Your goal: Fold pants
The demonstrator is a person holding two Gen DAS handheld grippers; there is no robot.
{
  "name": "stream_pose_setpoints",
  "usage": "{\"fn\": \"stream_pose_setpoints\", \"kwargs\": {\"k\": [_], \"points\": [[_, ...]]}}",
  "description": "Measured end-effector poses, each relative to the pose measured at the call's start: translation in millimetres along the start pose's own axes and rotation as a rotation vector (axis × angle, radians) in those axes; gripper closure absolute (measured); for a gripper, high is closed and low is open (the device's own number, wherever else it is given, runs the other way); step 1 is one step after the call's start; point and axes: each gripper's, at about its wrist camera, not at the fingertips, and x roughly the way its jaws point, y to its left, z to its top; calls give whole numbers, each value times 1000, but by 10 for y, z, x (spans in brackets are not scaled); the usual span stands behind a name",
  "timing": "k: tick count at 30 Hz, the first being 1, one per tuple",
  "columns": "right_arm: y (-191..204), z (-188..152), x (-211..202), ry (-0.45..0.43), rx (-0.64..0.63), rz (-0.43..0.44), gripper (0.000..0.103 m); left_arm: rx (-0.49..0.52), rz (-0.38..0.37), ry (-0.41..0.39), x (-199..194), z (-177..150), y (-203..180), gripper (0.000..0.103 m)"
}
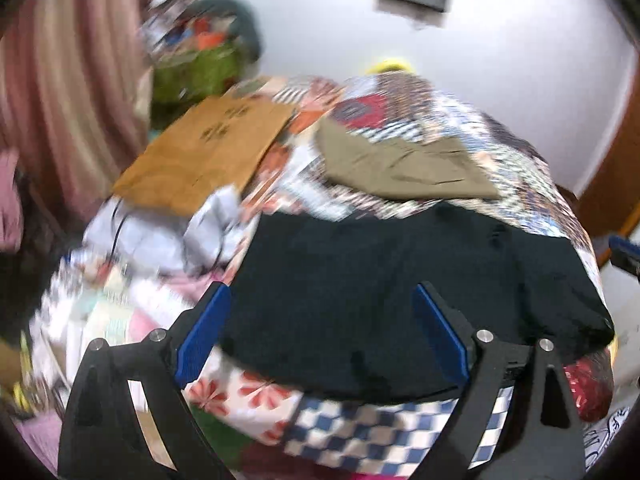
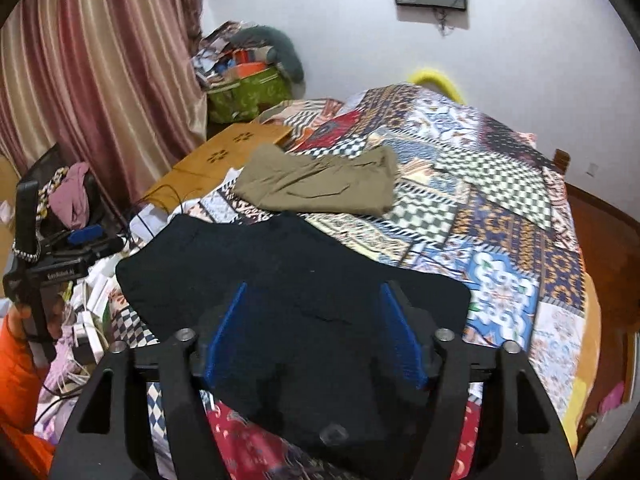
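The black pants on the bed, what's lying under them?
The black pants lie on a colourful patchwork bedspread, which shows all round them. Whatever sits beneath their middle is covered. The folded olive-green pants lie apart, farther back.

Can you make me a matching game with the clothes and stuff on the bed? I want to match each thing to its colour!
Things:
1. near pants
2. far pants
3. board
4. bag

Colours:
A. green
B. black
C. orange-brown
D. khaki

Pairs: 1-B, 2-D, 3-C, 4-A
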Motion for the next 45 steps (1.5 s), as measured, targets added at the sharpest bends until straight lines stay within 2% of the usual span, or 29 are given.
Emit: {"fn": "stream_pose_setpoints", "kwargs": {"k": [2, 5, 10, 11, 13, 19, 24, 29, 30, 31, 36, 40, 45], "points": [[29, -33, 165, 36, 7, 16, 38, -69, -7, 46, 100, -94, 211, 11], [51, -93, 361, 92, 25, 16, 38, -173, -59, 99, 208, -279, 457, 11], [52, -202, 523, 169, 39, 12, 38, -281, -187, 186, 399, -515, 527, 11], [45, -222, 532, 180, 44, 14, 38, -295, -213, 202, 426, -556, 531, 11], [37, -254, 562, 199, 46, 12, 38, -299, -218, 203, 446, -568, 506, 11], [42, -354, 677, 265, 29, 13, 37, -321, -265, 217, 569, -444, 489, 11], [32, -370, 684, 268, 35, 26, 36, -354, -273, 211, 749, -334, 525, 11], [10, -378, 691, 264, 50, 40, 36, -340, -198, 202, 877, -237, 518, 37], [5, -378, 691, 262, 53, 43, 36, -328, -170, 204, 894, -218, 517, 50], [4, -377, 692, 261, 55, 44, 36, -312, -143, 205, 908, -203, 514, 58], [-36, -373, 684, 252, 76, 60, 37, -225, -75, 176, 902, -138, 417, 70], [-72, -368, 654, 242, 97, 63, 37, -97, 3, 95, 737, -22, 216, 81], [-165, -354, 514, 203, 134, 45, 37, -19, -15, 14, 479, 203, 40, 87]]}}
